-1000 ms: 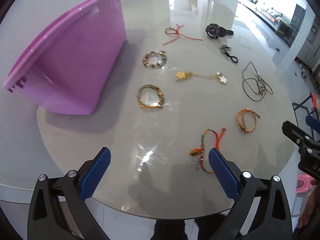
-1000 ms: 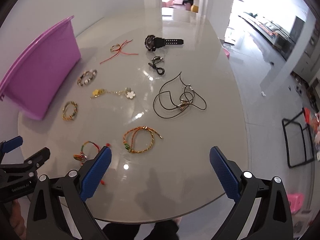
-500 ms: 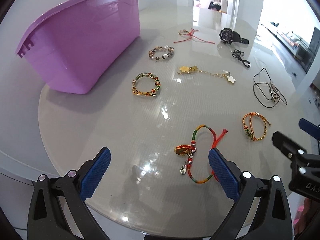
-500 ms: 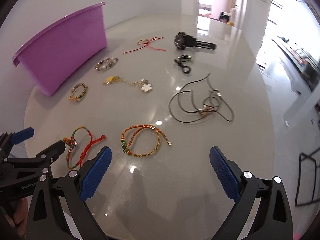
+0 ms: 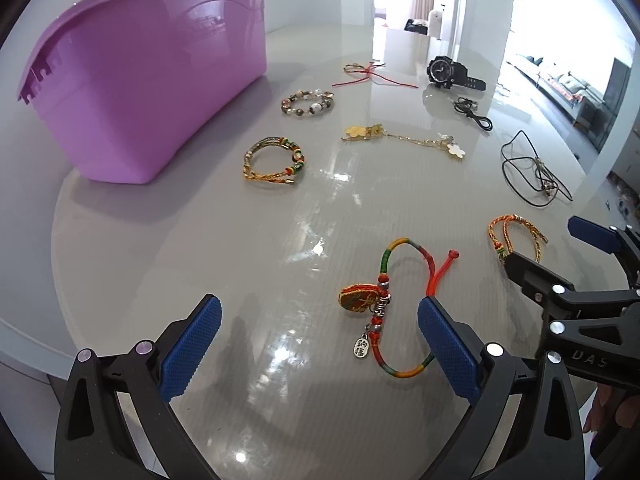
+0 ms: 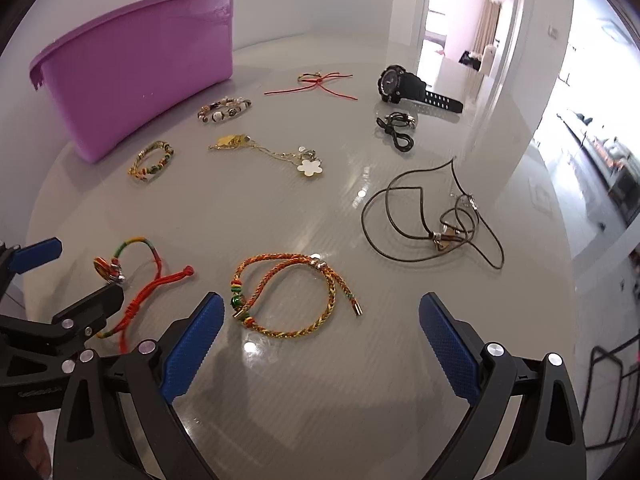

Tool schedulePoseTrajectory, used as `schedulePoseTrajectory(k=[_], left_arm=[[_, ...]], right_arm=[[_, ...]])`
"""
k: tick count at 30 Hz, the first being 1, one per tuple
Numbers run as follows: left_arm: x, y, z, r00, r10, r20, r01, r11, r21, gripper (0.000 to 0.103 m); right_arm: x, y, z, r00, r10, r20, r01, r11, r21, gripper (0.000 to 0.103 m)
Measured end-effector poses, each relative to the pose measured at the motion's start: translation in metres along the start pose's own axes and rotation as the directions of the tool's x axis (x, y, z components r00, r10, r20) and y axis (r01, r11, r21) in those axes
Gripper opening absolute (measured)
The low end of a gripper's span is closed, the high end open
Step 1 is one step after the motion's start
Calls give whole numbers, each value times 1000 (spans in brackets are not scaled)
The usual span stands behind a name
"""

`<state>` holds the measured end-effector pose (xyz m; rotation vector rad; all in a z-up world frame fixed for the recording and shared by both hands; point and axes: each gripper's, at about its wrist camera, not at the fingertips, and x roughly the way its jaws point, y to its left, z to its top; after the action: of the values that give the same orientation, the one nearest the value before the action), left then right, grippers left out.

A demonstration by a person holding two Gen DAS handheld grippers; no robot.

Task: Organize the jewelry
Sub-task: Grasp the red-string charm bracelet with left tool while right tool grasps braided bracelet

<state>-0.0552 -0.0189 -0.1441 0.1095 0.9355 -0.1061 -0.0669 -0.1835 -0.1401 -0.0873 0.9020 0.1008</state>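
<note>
Glossy grey surface (image 5: 200, 248), strewn with jewelry beside a purple tub (image 5: 152, 80) whose inside stays hidden behind its wall. Left claw (image 5: 319, 344) spread wide, gripping nothing, above a red-green cord bracelet (image 5: 394, 300); part of that cord covered by the right-hand blue pad (image 5: 448, 350). Right claw (image 6: 320, 346) likewise wide and unloaded, just short of a braided orange bracelet (image 6: 294, 294). Farther off: beaded bracelet (image 5: 307, 102), gold chain with flower charm (image 6: 276, 150), black watch (image 6: 404, 86), dark cord necklace (image 6: 432, 216), its pendant too small to read. In the left view, the braided bracelet half masked by the other claw's finger. A hand barely visible at each frame's bottom corner.
</note>
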Motion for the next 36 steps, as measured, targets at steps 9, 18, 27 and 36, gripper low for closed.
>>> schedulePoseTrajectory(k=[9, 18, 27, 36], left_arm=[[9, -6, 2, 1000, -8, 2, 8, 1000, 7, 97], [12, -7, 5, 999, -45, 12, 45, 999, -8, 93], [4, -13, 2, 996, -75, 52, 73, 997, 23, 61], [1, -25, 2, 995, -72, 68, 67, 995, 75, 23]], right_arm=[[7, -2, 0, 1000, 0, 6, 0, 1000, 2, 93], [9, -6, 2, 1000, 1, 3, -1, 1000, 25, 92], [6, -4, 0, 999, 41, 20, -41, 999, 21, 72], [2, 3, 0, 998, 46, 31, -46, 999, -4, 44]])
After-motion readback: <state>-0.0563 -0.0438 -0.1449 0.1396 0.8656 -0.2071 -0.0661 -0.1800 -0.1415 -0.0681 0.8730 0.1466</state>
